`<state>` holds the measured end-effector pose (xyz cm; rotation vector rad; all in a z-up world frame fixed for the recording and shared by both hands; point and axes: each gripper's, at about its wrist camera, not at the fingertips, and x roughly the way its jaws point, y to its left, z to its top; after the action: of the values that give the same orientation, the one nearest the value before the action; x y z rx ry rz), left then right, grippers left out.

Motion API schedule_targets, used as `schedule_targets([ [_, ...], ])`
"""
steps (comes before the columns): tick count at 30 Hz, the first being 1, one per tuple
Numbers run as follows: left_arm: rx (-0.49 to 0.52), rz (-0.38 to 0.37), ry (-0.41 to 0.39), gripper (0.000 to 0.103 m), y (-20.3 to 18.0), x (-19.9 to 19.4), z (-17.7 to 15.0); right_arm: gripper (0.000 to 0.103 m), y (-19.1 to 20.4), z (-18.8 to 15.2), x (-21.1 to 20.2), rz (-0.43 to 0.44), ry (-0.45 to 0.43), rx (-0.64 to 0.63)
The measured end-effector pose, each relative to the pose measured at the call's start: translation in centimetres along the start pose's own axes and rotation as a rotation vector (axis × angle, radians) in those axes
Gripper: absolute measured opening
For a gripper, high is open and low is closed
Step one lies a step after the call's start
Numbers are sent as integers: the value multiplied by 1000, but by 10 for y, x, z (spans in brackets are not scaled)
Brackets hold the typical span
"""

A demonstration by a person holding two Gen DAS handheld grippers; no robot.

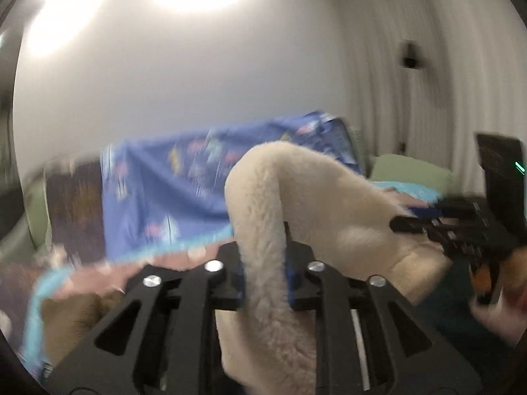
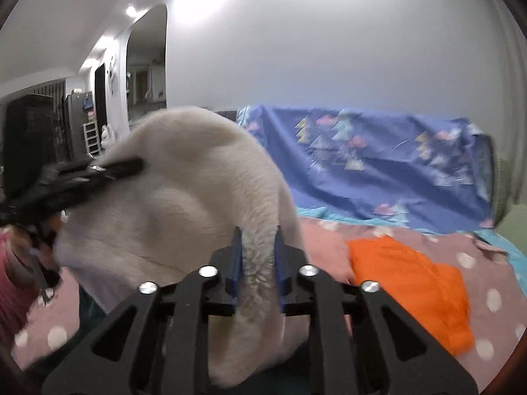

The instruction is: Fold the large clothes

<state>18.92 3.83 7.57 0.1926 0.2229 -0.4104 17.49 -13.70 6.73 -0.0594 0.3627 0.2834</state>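
Observation:
A thick cream fleece garment (image 1: 296,191) hangs lifted between both grippers above the bed. In the left wrist view, my left gripper (image 1: 265,256) is shut on a rolled fold of it, which passes between the blue pads. The right gripper (image 1: 400,222) comes in from the right edge and bites the same garment. In the right wrist view, the right gripper (image 2: 258,247) pinches a band of the cream garment (image 2: 184,197) between its blue pads. The left gripper (image 2: 131,166) grips the garment's far upper left part. The picture is blurred.
A blue patterned sheet (image 2: 378,171) drapes over the sofa back behind. An orange cloth (image 2: 411,289) lies on the pink polka-dot cover (image 2: 477,263) to the right. A green cushion (image 1: 408,171) sits at the far right, and a doorway (image 2: 145,65) opens at the left.

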Motion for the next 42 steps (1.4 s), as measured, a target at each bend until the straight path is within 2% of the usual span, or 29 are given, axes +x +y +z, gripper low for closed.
schedule_targets([
  [1, 44, 2, -9, 31, -19, -27, -15, 44, 0, -21, -21, -20, 1, 5],
  [3, 94, -21, 2, 56, -54, -77, -53, 45, -1, -68, -57, -28, 65, 31],
  [5, 119, -49, 54, 64, -76, -105, -86, 45, -7, -102, -77, -58, 153, 85],
  [7, 114, -77, 148, 64, -91, -119, -114, 45, -14, -130, -93, -95, 238, 153],
  [9, 77, -63, 214, 63, -94, -126, -135, 45, -19, -146, -100, -99, 296, 250],
  [10, 29, -49, 252, 63, -90, -129, -145, 46, -21, -149, -99, -93, 306, 280],
  [12, -53, -25, 287, 63, -74, -129, -151, 53, -22, -152, -100, -58, 325, 355],
  [13, -128, -10, 304, 63, -60, -130, -154, 62, -21, -151, -99, -40, 325, 391],
  [14, -176, 0, 308, 66, -52, -134, -155, 65, -19, -148, -97, -12, 320, 425],
  [15, -215, 1, 311, 72, -42, -132, -154, 65, -22, -146, -93, 21, 320, 450],
  [16, -276, -3, 318, 73, -29, -131, -155, 65, -23, -142, -92, 51, 322, 469],
  [18, -336, 3, 327, 76, -18, -128, -156, 69, -16, -136, -80, 141, 344, 542],
  [20, -406, -13, 385, 76, -10, -119, -156, 70, -11, -129, -65, 229, 376, 612],
  [21, -458, -46, 418, 76, -6, -115, -161, 71, -7, -130, -61, 263, 391, 636],
  [23, -516, -80, 447, 80, -6, -111, -167, 76, -7, -134, -51, 312, 426, 715],
  [27, -565, -60, 479, 80, -2, -102, -175, 77, -32, -140, -28, 319, 487, 933],
  [30, -590, -75, 469, 83, 8, -94, -166, 77, -48, -138, -11, 287, 556, 993],
  [31, -606, -65, 494, 83, 13, -90, -164, 77, -49, -141, -8, 270, 595, 1038],
  [32, -635, -80, 520, 83, 16, -87, -165, 77, -45, -143, -7, 291, 618, 1061],
  [35, -662, -174, 552, 85, 13, -90, -176, 77, -34, -150, -9, 376, 657, 1044],
  [38, -728, -220, 620, 86, 7, -82, -200, 79, -37, -171, -8, 385, 691, 1140],
  [40, -744, -211, 648, 86, 4, -79, -209, 79, -39, -176, -11, 355, 713, 1139],
  [42, -737, -214, 637, 86, 5, -81, -209, 79, -42, -173, -13, 359, 705, 1138],
])
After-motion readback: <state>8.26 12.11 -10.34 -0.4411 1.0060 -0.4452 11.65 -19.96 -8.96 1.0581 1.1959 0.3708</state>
